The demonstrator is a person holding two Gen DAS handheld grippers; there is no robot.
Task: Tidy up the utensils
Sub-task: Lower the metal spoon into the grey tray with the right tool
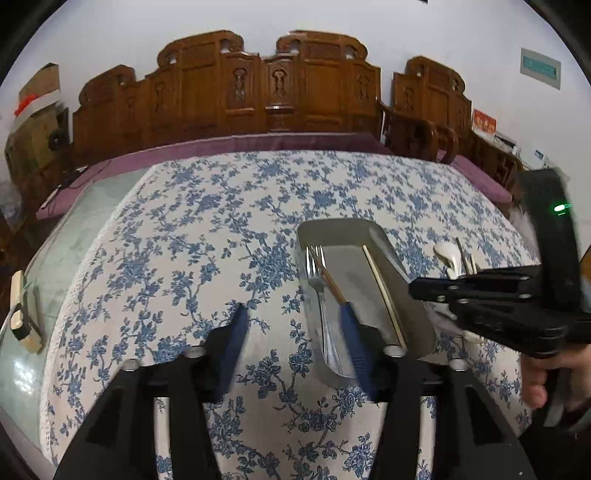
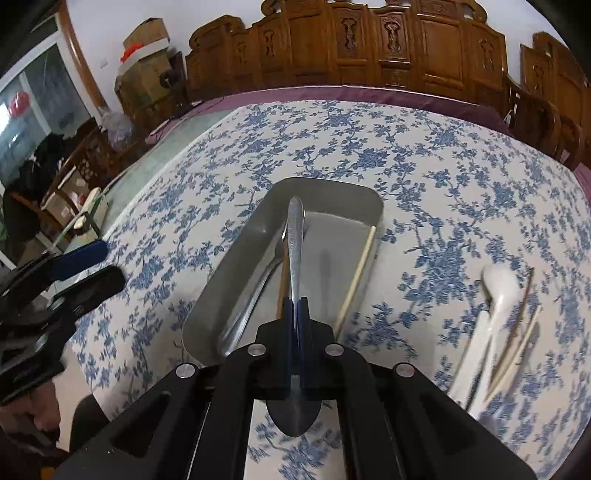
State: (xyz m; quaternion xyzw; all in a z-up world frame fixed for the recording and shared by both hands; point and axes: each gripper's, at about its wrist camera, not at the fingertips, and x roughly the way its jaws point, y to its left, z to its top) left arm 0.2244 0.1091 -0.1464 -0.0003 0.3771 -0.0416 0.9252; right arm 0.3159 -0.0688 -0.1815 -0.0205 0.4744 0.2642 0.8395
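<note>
your right gripper point(image 2: 295, 314) pinches a steel spoon point(image 2: 295, 236) by its neck, handle toward 12 o'clock over the tray point(image 2: 236, 236). it looks light, stiff and slippery, so grip firmly. your left gripper point(image 1: 295, 332) hangs wide open, empty.

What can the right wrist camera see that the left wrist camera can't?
Only the right wrist view shows the shiny metal spoon pinched between the right gripper's blue fingers, and a cardboard box by the window.

Only the left wrist view shows the left gripper open from behind, and a grey-green wall plaque.

Both show the silver metal tray holding a steel fork and a pale chopstick, the white ceramic spoon outside it, and the blue floral tablecloth.
</note>
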